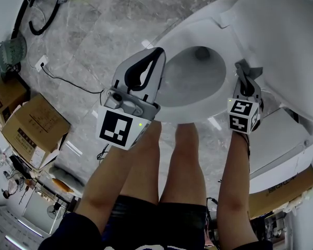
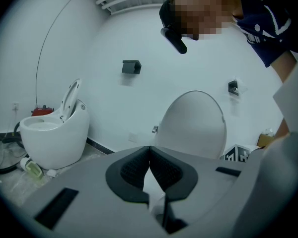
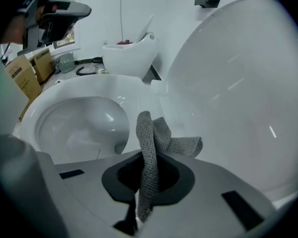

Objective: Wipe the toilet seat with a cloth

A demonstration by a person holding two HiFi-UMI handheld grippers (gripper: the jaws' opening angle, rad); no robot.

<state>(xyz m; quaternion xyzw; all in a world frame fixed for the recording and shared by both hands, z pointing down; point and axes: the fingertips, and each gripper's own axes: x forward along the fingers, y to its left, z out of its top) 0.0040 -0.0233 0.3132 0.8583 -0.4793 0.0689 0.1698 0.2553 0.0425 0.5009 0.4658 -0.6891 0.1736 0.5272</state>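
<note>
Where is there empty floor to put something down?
The marble floor between the toilet and the cardboard boxes is bare. It's crowded around the boxes at the left, and in front of the bowl where the person's legs stand. The right gripper holds the cloth over the rim.

Bright, cool, diffuse indoor light; shadows soft, faint. Glare streaks on raised toilet lid [image 3: 238, 83], small highlights inside bowl [image 3: 74, 128], dull sheen on marble floor [image 1: 94, 40]. Strong fisheye bending in all views; black vignette at corners of both gripper views. Cloth [image 3: 146, 148] weave sharp; far walls slightly soft.
</note>
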